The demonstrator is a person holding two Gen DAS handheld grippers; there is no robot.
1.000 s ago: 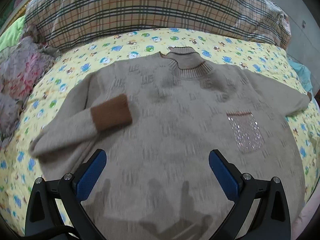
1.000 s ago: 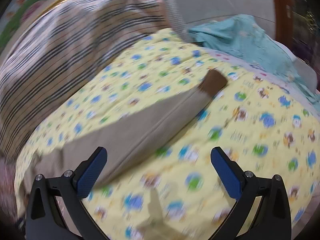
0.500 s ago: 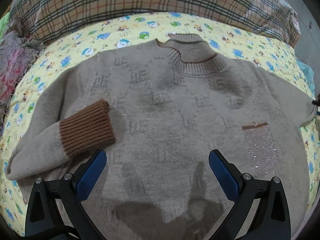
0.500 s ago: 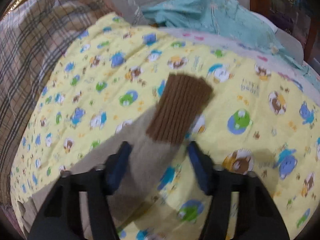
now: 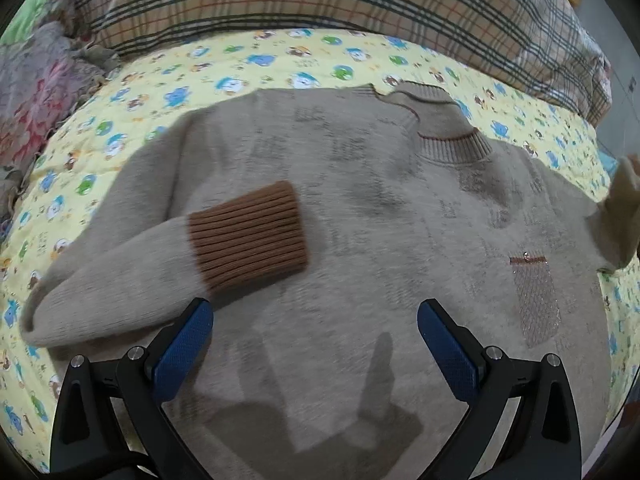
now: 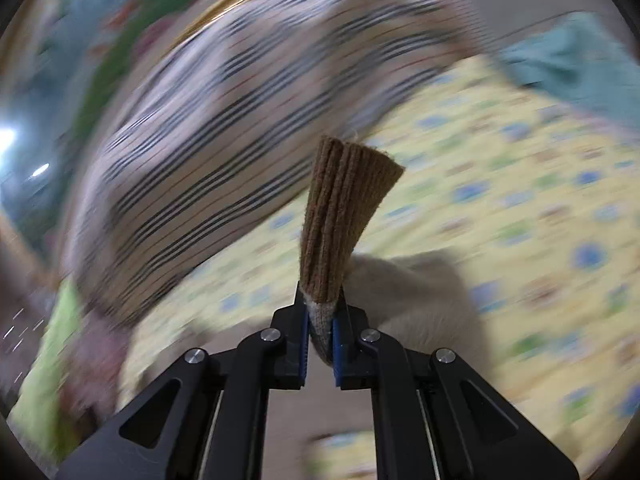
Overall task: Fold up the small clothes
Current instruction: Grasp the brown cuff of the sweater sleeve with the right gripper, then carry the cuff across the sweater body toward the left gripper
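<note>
A beige knit sweater point(image 5: 360, 216) lies flat on the yellow cartoon-print bedsheet point(image 5: 224, 68). Its left sleeve is folded over the body, brown cuff point(image 5: 248, 236) on the chest. My left gripper point(image 5: 314, 344) is open and empty, hovering over the sweater's lower body. My right gripper point(image 6: 320, 330) is shut on the other sleeve just below its brown cuff point(image 6: 340, 216), which stands up from the jaws, lifted off the bed. That raised sleeve point(image 5: 624, 216) shows at the right edge of the left wrist view.
A plaid pillow or quilt point(image 5: 320, 4) lies along the back of the bed, also in the right wrist view point(image 6: 224, 152). A floral fabric pile point(image 5: 36, 96) sits at the left. A teal cloth point(image 6: 576, 64) lies at the far right.
My right gripper has closed on the right sleeve near its cuff and lifted it off the bed. My left gripper has shifted slightly over the sweater, still open.
</note>
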